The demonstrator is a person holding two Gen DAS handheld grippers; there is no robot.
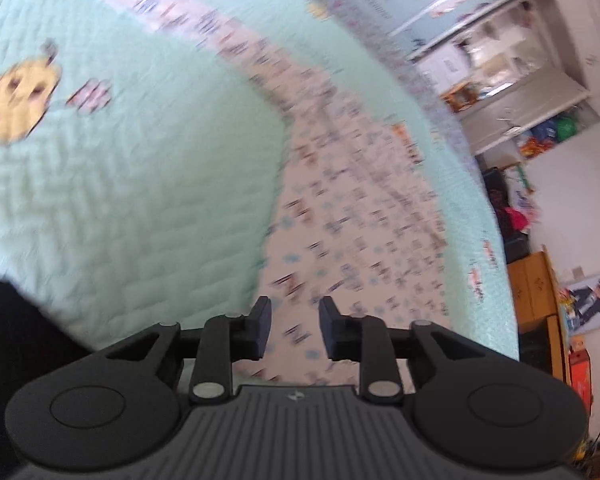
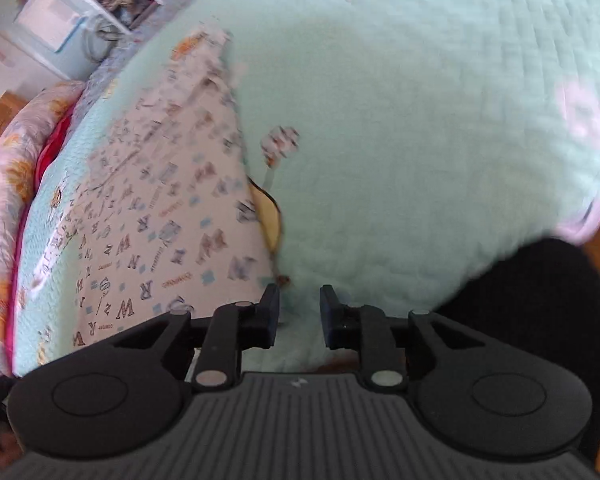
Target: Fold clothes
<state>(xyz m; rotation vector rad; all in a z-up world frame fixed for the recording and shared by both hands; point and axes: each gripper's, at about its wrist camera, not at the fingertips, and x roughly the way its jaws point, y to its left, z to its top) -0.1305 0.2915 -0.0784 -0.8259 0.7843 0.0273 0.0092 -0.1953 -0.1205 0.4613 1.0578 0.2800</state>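
Bed, mint-green quilted bedspread (image 1: 120,200) with cartoon patches: on it a pale garment printed with letters (image 1: 340,208), laid flat in a long strip running from near to far, seen in the left wrist view right of centre and in the right wrist view at left (image 2: 152,216), its right edge overlapping a yellow patch. Left gripper (image 1: 292,330): jaws partly spread, nothing between them, hovering above the near end of the garment. Right gripper (image 2: 299,316): jaws partly spread and empty, over bare bedspread just right of the garment's near edge; shelves (image 1: 500,60) far right, pillow (image 2: 8,160) far left.
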